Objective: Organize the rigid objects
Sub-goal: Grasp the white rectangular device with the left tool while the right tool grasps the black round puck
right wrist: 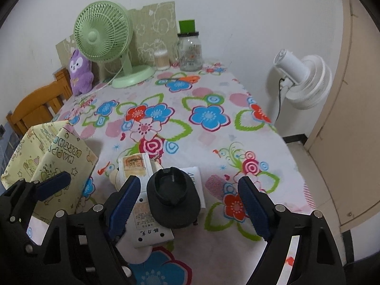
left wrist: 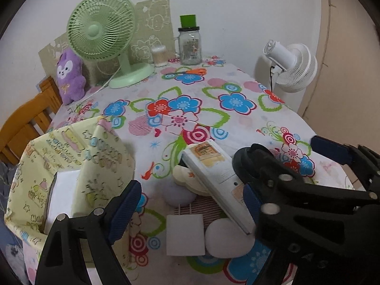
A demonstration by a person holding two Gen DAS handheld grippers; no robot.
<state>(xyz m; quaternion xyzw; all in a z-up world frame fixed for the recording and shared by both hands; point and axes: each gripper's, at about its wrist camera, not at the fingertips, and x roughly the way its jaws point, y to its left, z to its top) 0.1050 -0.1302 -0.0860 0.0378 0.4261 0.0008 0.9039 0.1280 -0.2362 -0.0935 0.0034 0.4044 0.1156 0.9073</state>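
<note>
A heap of small objects lies on the flowered tablecloth. It holds a white remote-like device, a black ashtray, a white square block, a white round pad and a cream piece. My left gripper stands open over the block and the pad, its right finger beside the device's near end. My right gripper is open around the ashtray, with a gap on each side. A yellow patterned bag at the left holds a white box.
At the table's back stand a green fan, a purple plush toy, a swab pot and a glass jar, with orange scissors lying in front. A white floor fan stands right, a wooden chair left.
</note>
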